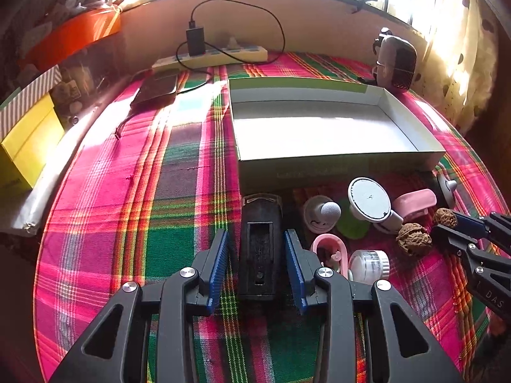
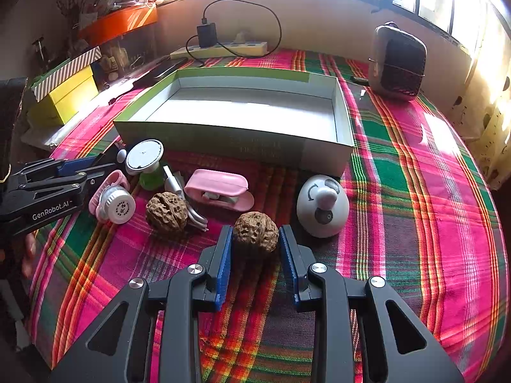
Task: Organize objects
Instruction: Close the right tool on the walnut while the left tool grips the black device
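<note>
A shallow white box (image 1: 412, 154) (image 2: 343, 121) stands empty on the plaid cloth. Before it lie small items: a black rectangular device (image 1: 260, 242), two walnuts (image 2: 255, 231) (image 2: 166, 212), a pink clip (image 2: 220, 188), a round white disc on a stem (image 2: 144, 156), a white cap in a pink ring (image 2: 116, 206) and a white dome (image 2: 322, 206). My left gripper (image 1: 257, 265) is open with the black device between its fingers. My right gripper (image 2: 254, 258) is open around the nearer walnut, its pads close beside it.
A power strip with a charger (image 1: 220, 52) lies at the far edge. A dark phone (image 1: 156, 87) lies at the far left, a small heater (image 2: 397, 62) at the far right. Yellow and orange boxes (image 1: 28, 140) stand on the left.
</note>
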Tool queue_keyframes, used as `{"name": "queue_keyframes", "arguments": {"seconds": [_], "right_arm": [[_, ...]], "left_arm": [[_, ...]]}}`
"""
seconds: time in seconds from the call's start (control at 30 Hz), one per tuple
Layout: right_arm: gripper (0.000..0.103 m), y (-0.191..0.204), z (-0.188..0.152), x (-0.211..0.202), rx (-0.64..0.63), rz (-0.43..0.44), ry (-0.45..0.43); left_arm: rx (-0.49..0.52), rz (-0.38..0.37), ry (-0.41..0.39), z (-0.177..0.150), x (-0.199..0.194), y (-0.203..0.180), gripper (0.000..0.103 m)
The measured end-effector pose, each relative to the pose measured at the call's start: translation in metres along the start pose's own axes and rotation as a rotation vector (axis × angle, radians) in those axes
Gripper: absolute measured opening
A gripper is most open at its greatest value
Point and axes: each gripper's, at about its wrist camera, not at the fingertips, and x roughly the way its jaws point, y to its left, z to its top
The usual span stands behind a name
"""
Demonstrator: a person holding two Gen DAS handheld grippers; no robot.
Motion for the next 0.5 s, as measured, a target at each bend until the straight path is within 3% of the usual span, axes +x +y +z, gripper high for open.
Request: {"name": "queue_keyframes", "arguments": {"seconds": [0.17,0.5], "right_arm": [[0.030,0.0001,0.0005,0.0001,0.003,0.003,-0.001],[0.030,-0.0005,0.0005,0.0001,0.004,0.004,-0.002]], "left_arm": [[0.001,0.017,0.001,-0.0005,-0.0004,0.0001,0.025],[-0.014,0.006,0.003,-0.0013,-0.0010,0.0030,0.025]]}}
